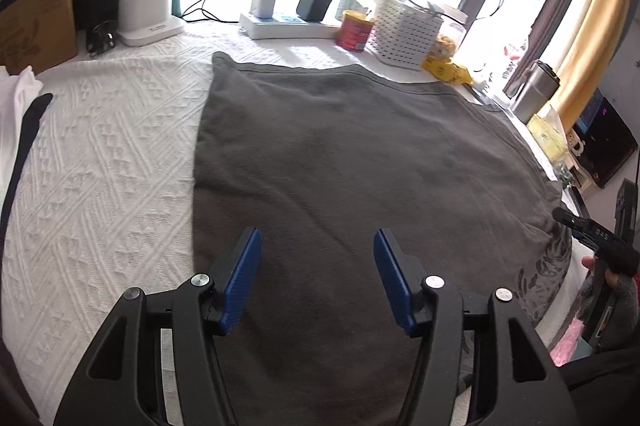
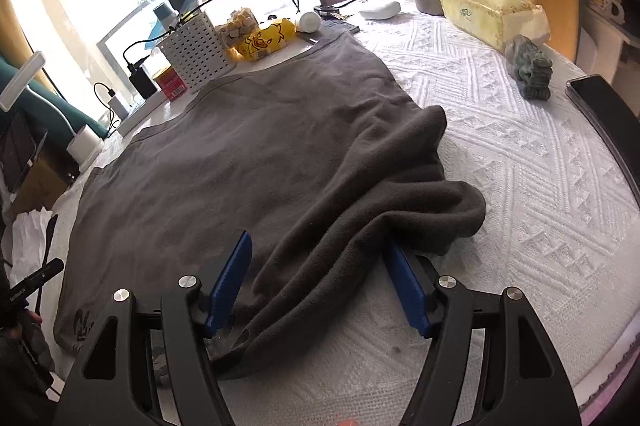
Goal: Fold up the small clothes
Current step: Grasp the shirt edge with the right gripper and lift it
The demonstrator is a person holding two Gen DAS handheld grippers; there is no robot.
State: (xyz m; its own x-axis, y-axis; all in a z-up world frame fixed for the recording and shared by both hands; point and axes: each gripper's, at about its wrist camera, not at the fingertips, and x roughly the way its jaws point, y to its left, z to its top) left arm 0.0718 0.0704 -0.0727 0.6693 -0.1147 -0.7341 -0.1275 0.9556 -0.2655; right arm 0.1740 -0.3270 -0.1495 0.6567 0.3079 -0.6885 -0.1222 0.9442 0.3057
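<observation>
garment: dark grey t-shirt (image 1: 360, 154), soft knit, spread over a white textured cloth (image 1: 100, 166) on the table
layout: mostly flat, stitched hem along the far edge, near the clutter by the window
right side: sleeve and side panel bunched into thick rolling folds (image 2: 400, 194), lying on top of the flat body
print: dark patterned graphic on the near part of the shirt (image 1: 548, 266); design can't be made out, too distorted at the frame edge
left hand-held gripper (image 1: 318, 278): jaws apart, blue pads over the flat near part of the shirt, nothing between them, not gripping
right hand-held gripper (image 2: 320, 286): jaws spread wide, bunched folds run between the pads; right pad looks to be against the fabric, left pad clear of it, so released, not clamped
far edge of table: white perforated basket (image 1: 404, 26), red can (image 1: 356, 30), power strip (image 1: 280, 24) with chargers, white lamp base (image 1: 146, 12)
right of shirt: tissue box (image 2: 488, 10), green carved figurine (image 2: 532, 66), dark phone (image 2: 600, 102) at the table edge
left of shirt: white fabric pile (image 1: 16, 106), cardboard box (image 1: 36, 22) behind it
</observation>
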